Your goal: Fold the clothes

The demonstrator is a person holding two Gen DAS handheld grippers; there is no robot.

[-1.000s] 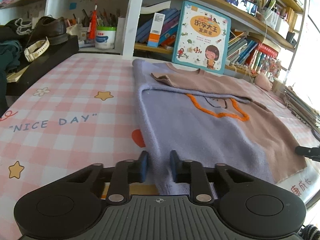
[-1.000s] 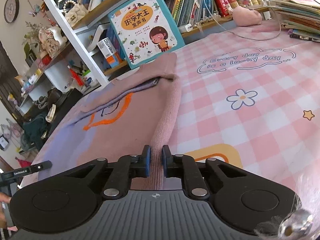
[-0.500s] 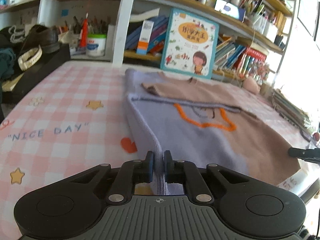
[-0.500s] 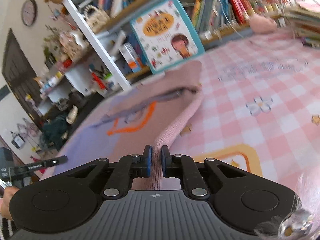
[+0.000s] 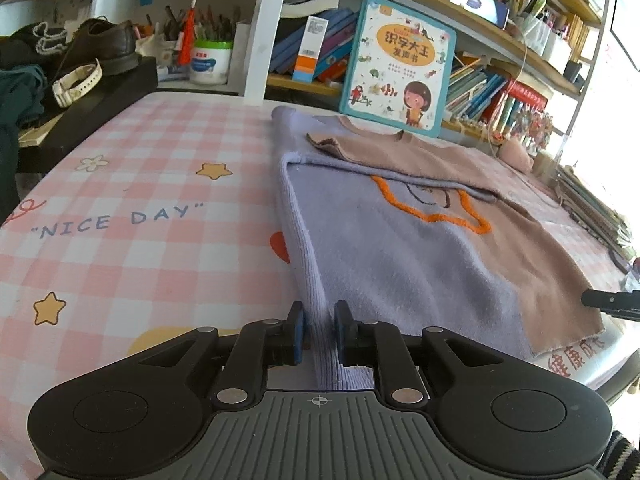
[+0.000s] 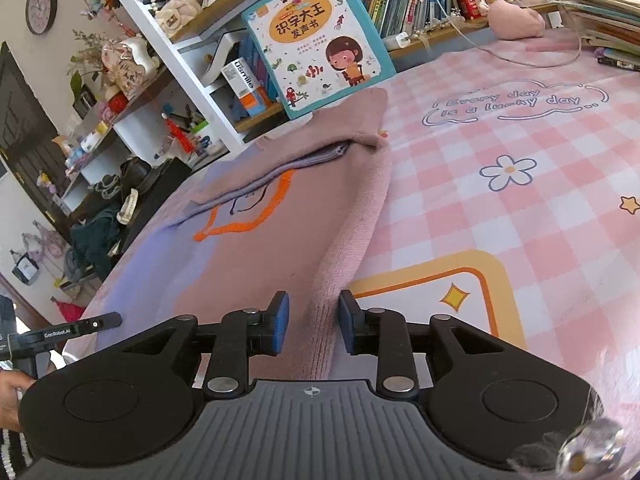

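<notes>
Sweater (image 5: 400, 248) lies on checked tablecloth (image 5: 140, 208), both grippers' jaws parted.

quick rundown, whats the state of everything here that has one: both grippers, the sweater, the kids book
left gripper: open, sweater's lilac edge between its fingers
right gripper: open, sweater's pink edge between its fingers
sweater: flat on the table, both sleeves folded across the chest, bottom hem not folded up
children's book: closed, upright, leaning on the shelf
tablecloth: spread flat under the sweater

Bright daylight, blown-out glare at right, fisheye-bent edges, blurred lower-right corner.
</notes>
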